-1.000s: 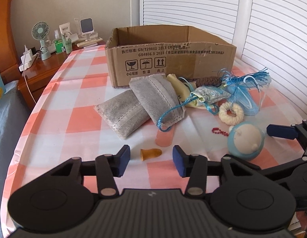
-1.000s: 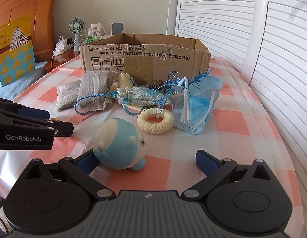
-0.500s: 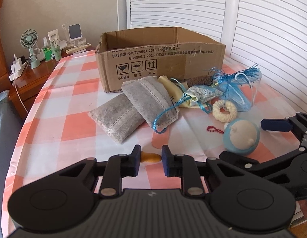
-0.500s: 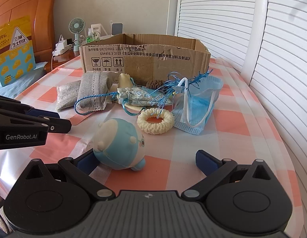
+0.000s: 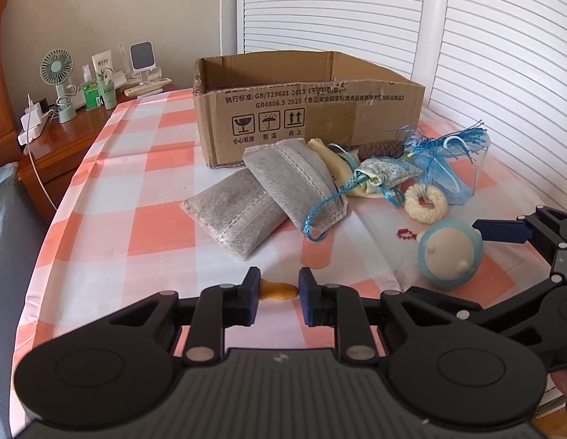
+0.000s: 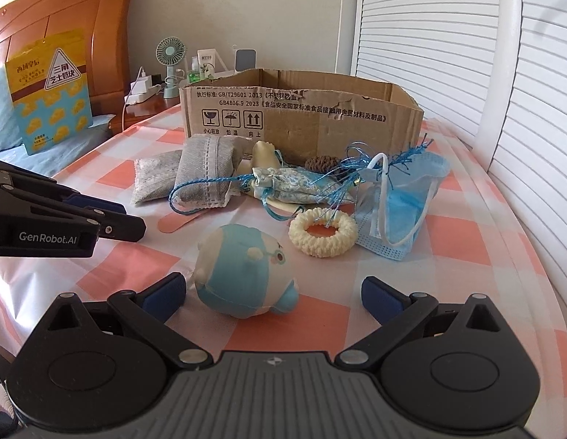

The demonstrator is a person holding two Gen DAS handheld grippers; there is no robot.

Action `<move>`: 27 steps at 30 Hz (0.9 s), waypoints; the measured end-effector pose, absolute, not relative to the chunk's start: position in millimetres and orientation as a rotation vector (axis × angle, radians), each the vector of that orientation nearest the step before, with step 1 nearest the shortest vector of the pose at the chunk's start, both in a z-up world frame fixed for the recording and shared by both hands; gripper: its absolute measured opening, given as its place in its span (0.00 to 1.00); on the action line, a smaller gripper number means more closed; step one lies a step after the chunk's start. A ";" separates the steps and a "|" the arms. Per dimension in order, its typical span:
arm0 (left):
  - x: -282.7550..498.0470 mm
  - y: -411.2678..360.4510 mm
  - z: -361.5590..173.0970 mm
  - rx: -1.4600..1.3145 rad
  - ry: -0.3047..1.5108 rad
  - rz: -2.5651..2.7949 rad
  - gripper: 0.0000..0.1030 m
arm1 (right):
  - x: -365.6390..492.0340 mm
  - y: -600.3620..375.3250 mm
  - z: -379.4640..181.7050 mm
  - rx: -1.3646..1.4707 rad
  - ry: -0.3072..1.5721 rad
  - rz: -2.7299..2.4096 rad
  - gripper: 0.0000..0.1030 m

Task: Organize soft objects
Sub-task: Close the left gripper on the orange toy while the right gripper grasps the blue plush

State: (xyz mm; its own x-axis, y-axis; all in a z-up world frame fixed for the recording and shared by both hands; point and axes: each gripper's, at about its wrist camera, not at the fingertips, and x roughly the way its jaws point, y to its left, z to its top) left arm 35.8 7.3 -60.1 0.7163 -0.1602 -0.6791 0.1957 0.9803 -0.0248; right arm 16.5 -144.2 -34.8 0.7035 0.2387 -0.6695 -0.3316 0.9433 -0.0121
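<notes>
A small orange soft piece lies on the checked worktop near its front edge, and is held between the jaws of the left gripper, which are closed on its two ends. A light squeeze is judged best, since the piece will deform; it should be lifted straight up and carried over the gray pouches to the cardboard box, and dropped well inside the rim. The plush toy sits between the wide-apart jaws of the right gripper, not yet grasped; it should be centred before any closing. Compared with a second ago, the left jaws, then wide apart with the orange piece lying free between them, have been brought together on it. The right gripper is unchanged.
</notes>
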 end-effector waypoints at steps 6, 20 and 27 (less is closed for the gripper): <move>36.2 7.1 -60.0 0.048 0.746 -0.197 0.20 | 10.5 -144.2 -32.5 -0.131 0.736 0.367 1.00; 37.1 7.7 -59.7 0.041 0.748 -0.196 0.20 | 1.0 -134.6 -34.4 -0.162 0.698 0.394 1.00; 37.2 7.9 -59.4 0.038 0.746 -0.195 0.20 | 6.7 -131.9 -30.7 -0.196 0.673 0.380 0.92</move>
State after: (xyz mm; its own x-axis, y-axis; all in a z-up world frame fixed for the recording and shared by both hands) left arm 37.2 7.9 -59.4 0.7172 -0.1622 -0.6777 0.1893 0.9813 -0.0346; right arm 6.7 -131.9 -30.7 0.7170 0.2785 -0.6390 -0.4033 0.9135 -0.0544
